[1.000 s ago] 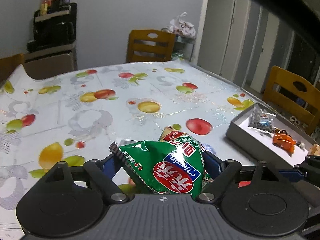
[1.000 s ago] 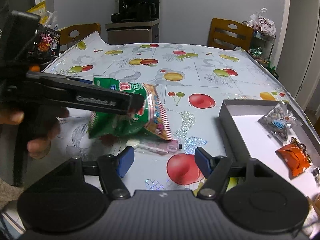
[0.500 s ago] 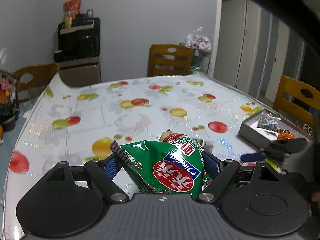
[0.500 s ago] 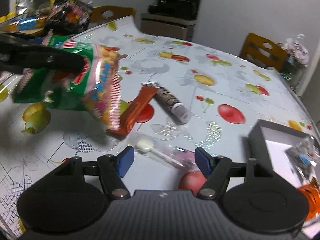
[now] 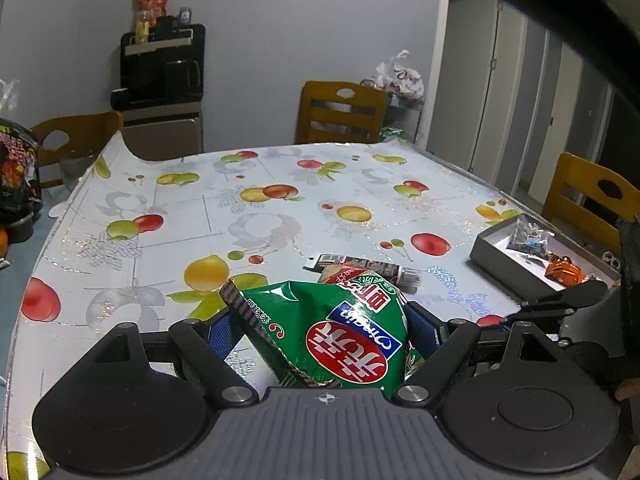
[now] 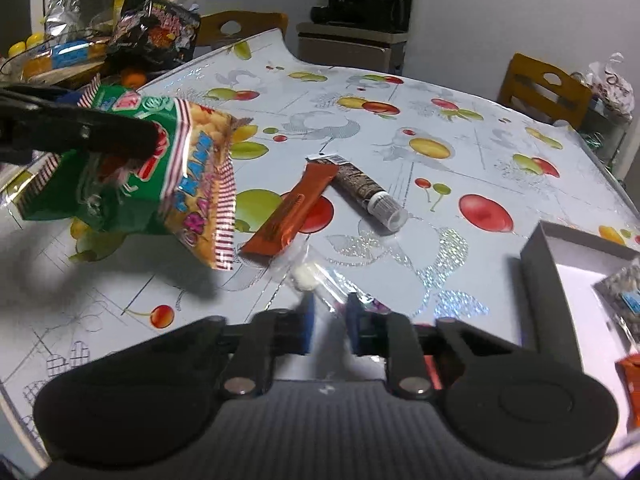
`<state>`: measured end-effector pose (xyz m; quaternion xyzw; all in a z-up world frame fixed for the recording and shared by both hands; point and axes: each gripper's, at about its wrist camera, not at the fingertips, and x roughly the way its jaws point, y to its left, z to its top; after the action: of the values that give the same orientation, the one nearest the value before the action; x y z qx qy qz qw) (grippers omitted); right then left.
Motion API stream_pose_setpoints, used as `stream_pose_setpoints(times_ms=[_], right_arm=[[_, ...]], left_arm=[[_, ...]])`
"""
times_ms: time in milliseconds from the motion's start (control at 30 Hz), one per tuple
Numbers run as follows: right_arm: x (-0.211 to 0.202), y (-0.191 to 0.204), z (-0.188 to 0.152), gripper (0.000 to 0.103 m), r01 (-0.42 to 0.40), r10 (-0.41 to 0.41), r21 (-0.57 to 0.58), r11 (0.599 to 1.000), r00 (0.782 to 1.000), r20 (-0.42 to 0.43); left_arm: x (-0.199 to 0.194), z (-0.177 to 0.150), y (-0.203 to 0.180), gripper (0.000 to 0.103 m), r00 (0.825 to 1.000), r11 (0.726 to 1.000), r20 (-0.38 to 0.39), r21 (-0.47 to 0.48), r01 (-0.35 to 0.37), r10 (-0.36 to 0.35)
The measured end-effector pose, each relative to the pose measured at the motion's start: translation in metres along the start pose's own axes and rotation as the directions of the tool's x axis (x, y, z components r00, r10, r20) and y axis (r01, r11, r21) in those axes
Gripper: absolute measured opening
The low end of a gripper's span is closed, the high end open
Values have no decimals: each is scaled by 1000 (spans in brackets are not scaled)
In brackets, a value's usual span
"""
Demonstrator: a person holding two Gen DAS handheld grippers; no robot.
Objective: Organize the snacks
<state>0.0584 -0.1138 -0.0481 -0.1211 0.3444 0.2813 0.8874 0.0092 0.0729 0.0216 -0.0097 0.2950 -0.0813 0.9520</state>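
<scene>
My left gripper (image 5: 320, 324) is shut on a green snack bag (image 5: 332, 332) and holds it above the table; the bag also shows at the left of the right wrist view (image 6: 132, 172), with the left gripper's finger across it. My right gripper (image 6: 330, 320) has its jaws nearly closed around a clear-wrapped white lollipop (image 6: 320, 280) lying on the table. An orange snack bar (image 6: 292, 210) and a dark tube (image 6: 364, 192) lie just beyond it. The grey box (image 5: 492, 252) holds a clear nut packet (image 5: 528, 238) and an orange packet (image 5: 564, 272).
The table has a fruit-print cloth (image 5: 280, 208). Wooden chairs (image 5: 340, 112) stand around it. A side table with a black snack bag (image 6: 156, 32) and other packets is at the left. The grey box's near wall (image 6: 544, 280) is at my right gripper's right.
My right gripper's jaws have closed from wide open onto the lollipop wrapper. My left gripper has lifted the green bag and drawn back to the left, uncovering the orange bar and dark tube.
</scene>
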Motion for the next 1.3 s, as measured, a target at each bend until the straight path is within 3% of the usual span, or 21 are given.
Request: stream_pose_setpoints(times_ms=[100,200,333,400,500,600,633,700,800,1033,1300], right_arm=[[-16,0,-3,9,-17,17,37,999,1000,8],[-30,3,0,14,-17,17,-2,1000,998,61],[-23,0,3,59,9,-5,-74,997,999,48],[-15,-2,4,61,-15,18,-110,994,1000,24],[-1,-4,5,61,-8,6,-153,988,1000,-18],[8,-13,5,58,-29,26,-107,994,999,-26],[9,-17,5,44,-42,39,-74,996,999,-34],[8,-20,4,30,-58,57,-41,997,998,-36],[4,-13,0,19,-48,46,-62,997,998,-34],[-16,-3,-12,10,32,-33,-22,999,999,-28],[-45,-13,-21,10,53,-35,232,971,996,-79]], left_arm=[[-1,-1,-2,84,1000,1000,4,3,14,-14],[-3,-2,-5,84,1000,1000,5,11,28,-28],[-6,-2,-8,84,999,999,10,13,33,-33],[-8,-3,-7,84,999,999,9,14,31,-31],[-8,-4,-7,84,1000,1000,4,13,26,-26],[-8,-4,-8,84,1000,1000,3,13,28,-28],[-8,-4,-8,84,1000,999,3,14,29,-29],[-8,-3,-9,84,999,999,3,15,32,-32],[-8,-3,-10,84,999,999,1,17,36,-36],[-6,-4,-14,84,999,998,-7,26,54,-53],[-2,-3,-21,84,997,996,-16,35,82,-81]])
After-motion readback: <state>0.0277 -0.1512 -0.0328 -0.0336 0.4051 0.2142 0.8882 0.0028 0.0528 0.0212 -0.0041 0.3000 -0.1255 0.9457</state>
